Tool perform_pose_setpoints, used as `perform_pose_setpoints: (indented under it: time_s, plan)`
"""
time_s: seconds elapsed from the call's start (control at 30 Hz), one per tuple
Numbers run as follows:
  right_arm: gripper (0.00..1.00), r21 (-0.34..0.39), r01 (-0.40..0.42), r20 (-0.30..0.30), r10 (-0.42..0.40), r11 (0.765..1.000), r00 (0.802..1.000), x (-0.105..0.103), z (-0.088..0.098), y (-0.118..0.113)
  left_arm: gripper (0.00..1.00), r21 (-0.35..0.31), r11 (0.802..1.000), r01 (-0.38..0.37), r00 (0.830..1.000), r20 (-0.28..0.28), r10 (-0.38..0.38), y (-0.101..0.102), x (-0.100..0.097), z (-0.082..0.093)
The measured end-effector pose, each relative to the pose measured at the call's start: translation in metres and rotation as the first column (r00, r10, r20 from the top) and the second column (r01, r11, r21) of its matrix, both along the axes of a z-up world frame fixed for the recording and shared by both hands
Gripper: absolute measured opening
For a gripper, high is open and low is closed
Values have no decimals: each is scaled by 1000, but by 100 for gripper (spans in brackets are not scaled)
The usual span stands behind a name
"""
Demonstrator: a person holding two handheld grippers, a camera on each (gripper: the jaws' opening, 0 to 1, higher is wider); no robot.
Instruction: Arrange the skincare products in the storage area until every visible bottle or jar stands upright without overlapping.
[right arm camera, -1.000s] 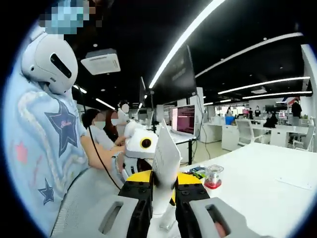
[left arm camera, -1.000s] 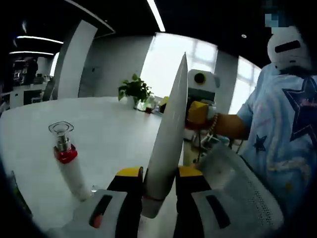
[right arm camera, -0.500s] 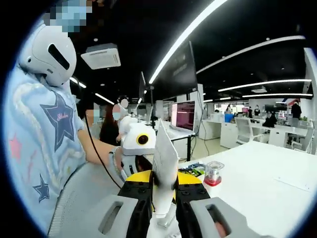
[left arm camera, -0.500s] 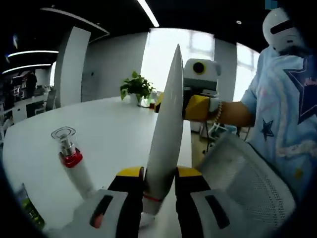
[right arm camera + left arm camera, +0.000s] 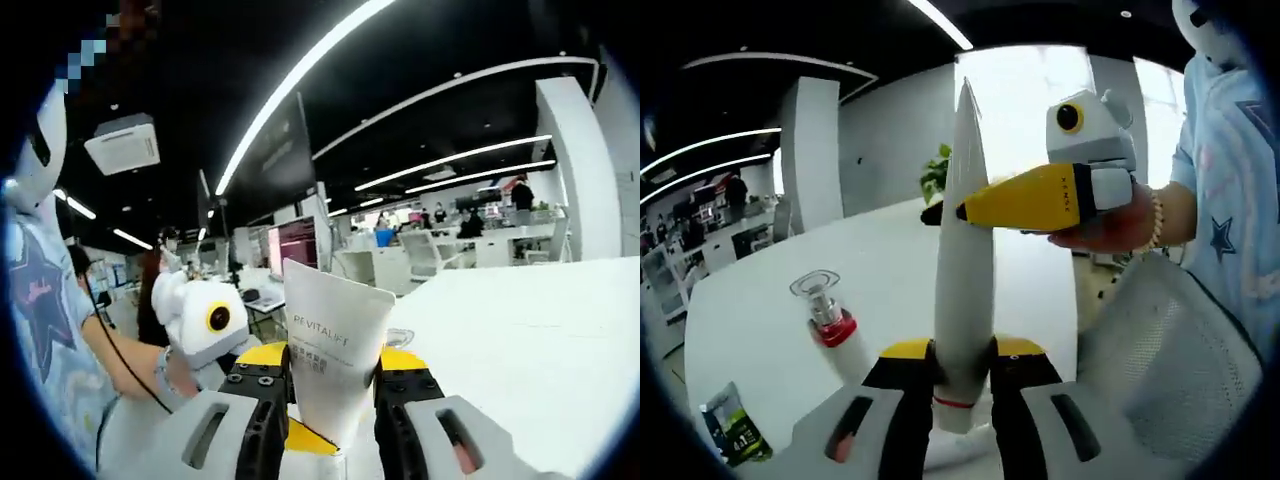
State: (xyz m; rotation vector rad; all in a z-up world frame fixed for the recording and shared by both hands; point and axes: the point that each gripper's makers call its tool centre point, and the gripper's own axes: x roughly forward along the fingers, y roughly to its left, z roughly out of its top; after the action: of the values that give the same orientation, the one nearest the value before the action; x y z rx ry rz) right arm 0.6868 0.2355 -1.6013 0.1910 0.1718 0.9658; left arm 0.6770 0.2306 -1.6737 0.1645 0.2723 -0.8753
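A white tube point(image 5: 964, 270) stands nearly upright between my left gripper's point(image 5: 960, 352) jaws, held near its cap end with the crimped end up. My right gripper point(image 5: 965, 212) comes in from the right, held by a hand, its yellow jaws closed across the tube's upper part. In the right gripper view the same tube point(image 5: 335, 350), printed REVITALIFT, sits broad face on between my right gripper's point(image 5: 330, 358) jaws, and the left gripper point(image 5: 303, 437) shows low behind it. A white bottle point(image 5: 832, 328) with a red collar and clear cap leans on the white table point(image 5: 750, 320).
A green packet point(image 5: 735, 435) lies at the table's near left edge. A grey mesh chair back point(image 5: 1175, 365) stands at the right, with the person's patterned sleeve point(image 5: 1230, 180) above it. A potted plant point(image 5: 937, 170) stands at the table's far side.
My right gripper has swung closer and now lies crosswise on the tube's upper part. The tube has turned broad face on in the right gripper view. Both cameras have shifted.
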Motion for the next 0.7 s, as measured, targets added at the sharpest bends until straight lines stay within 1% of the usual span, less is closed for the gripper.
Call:
perform_pose_setpoints:
  time_s: [0.03,0.1,0.17,0.23,0.3,0.33,0.43,0.5,0.57,0.63,0.67,0.7]
  plan:
    - [30,9,14,-21,-14,1000,1000,1,-1,2,17,9,1000,-26,1000,6,26,4,3,0]
    - [30,16,35,-31,-35,999,999,4,-2,4,17,26,999,-48,999,19,47,7,5,0]
    - [31,43,74,-76,-70,996,995,8,-4,6,17,45,996,-71,997,30,70,10,7,-1]
    - [32,32,87,-76,-84,996,994,10,-6,8,16,78,993,-88,995,48,85,13,9,-2]
    - [32,33,112,-76,-109,993,991,12,-8,9,16,84,992,-94,995,50,90,14,9,-2]
    - [32,31,115,-98,-111,993,989,13,-9,10,17,92,991,-98,994,50,94,15,10,-3]
    - [31,-33,92,-115,-95,995,989,13,-16,11,17,105,990,-99,995,23,97,16,10,-9]
    - [29,-32,93,-107,-96,995,990,14,-16,10,18,81,993,-91,996,-7,92,12,10,-11]
    - [29,-46,82,-104,-86,996,991,14,-16,10,18,71,993,-91,996,-15,92,12,10,-11]
    - [28,-58,70,-108,-76,996,991,14,-17,9,19,52,994,-92,995,-35,94,11,10,-11]
    - [28,-60,69,-109,-76,996,991,15,-17,9,19,24,996,-82,995,-57,84,9,8,-11]
    - [28,-66,68,-115,-75,996,991,16,-18,8,20,13,996,-85,994,-69,85,9,8,-11]
